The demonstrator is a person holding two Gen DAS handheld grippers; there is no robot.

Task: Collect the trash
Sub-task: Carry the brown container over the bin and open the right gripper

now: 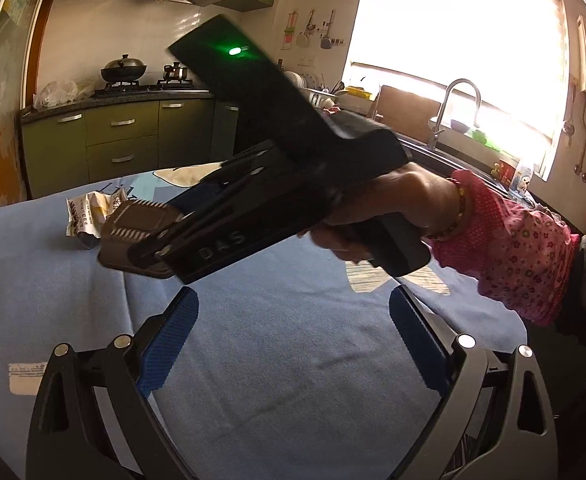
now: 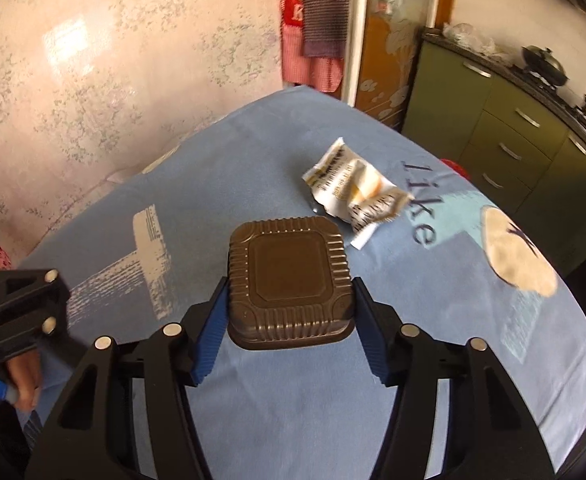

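A brown ribbed plastic tray [image 2: 289,276] sits upside down between the blue pads of my right gripper [image 2: 291,284], which is shut on its two sides. In the left wrist view the same tray [image 1: 133,228] hangs tilted just above the blue tablecloth [image 1: 293,360], held by the right gripper [image 1: 149,240] in a person's hand [image 1: 389,204]. A crumpled white snack wrapper [image 2: 357,196] lies on the cloth just beyond the tray, and it shows behind it from the left [image 1: 89,212]. My left gripper [image 1: 293,294] is open over bare cloth, with nothing between its fingers.
The table's far edge runs close behind the wrapper. Green kitchen cabinets [image 1: 121,136] with a stove and wok stand beyond it, and a sink with a tap [image 1: 453,108] is under the bright window. A pink floral sleeve [image 1: 509,248] reaches in from the right.
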